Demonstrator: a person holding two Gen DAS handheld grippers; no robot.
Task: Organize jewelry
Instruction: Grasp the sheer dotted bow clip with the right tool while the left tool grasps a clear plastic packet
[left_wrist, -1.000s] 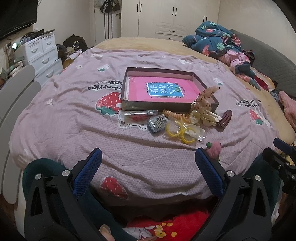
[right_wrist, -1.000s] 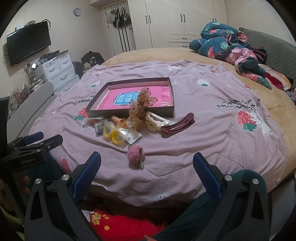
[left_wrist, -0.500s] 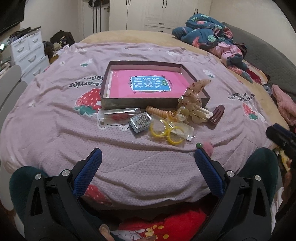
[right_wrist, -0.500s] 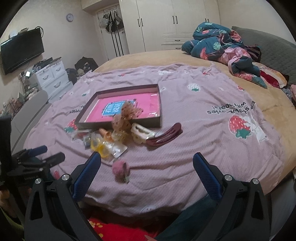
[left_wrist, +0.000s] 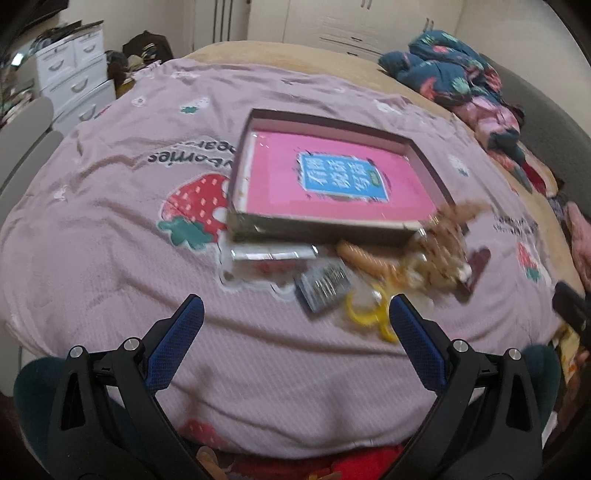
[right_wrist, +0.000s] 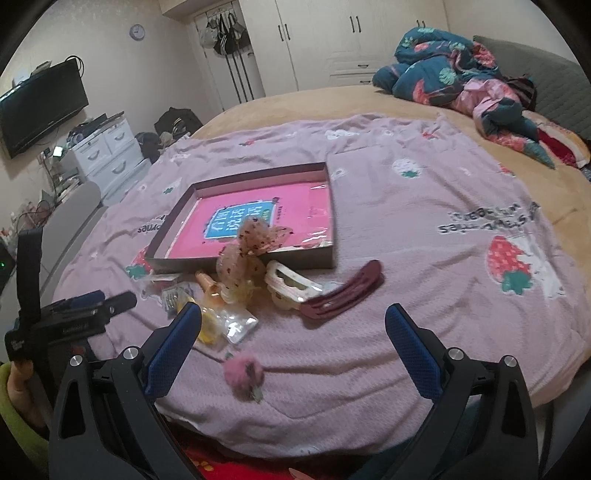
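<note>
A shallow brown box (left_wrist: 424, 155) with a pink bottom lies on the purple bedspread; it also shows in the right wrist view (right_wrist: 331, 206). In front of it lies a pile of accessories: a spotted bow clip (right_wrist: 255, 240), a cream claw clip (right_wrist: 288, 282), a dark red hair clip (right_wrist: 343, 295), yellow rings in a bag (right_wrist: 221, 325), a small blue packet (left_wrist: 323, 286) and a pink pompom (right_wrist: 243, 374). My left gripper (left_wrist: 295, 321) is open and empty just short of the pile. My right gripper (right_wrist: 293, 325) is open and empty over the pompom.
The purple strawberry bedspread (right_wrist: 461, 266) covers a bed with a tan sheet. Crumpled blue and pink bedding (right_wrist: 458, 74) lies at the far right. White drawers (right_wrist: 107, 147) and a TV (right_wrist: 40, 107) stand at the left. Wardrobes stand behind.
Both grippers have moved forward toward the pile, so box and accessories look nearer. The left view is blurred by motion. Both grippers stay open.
</note>
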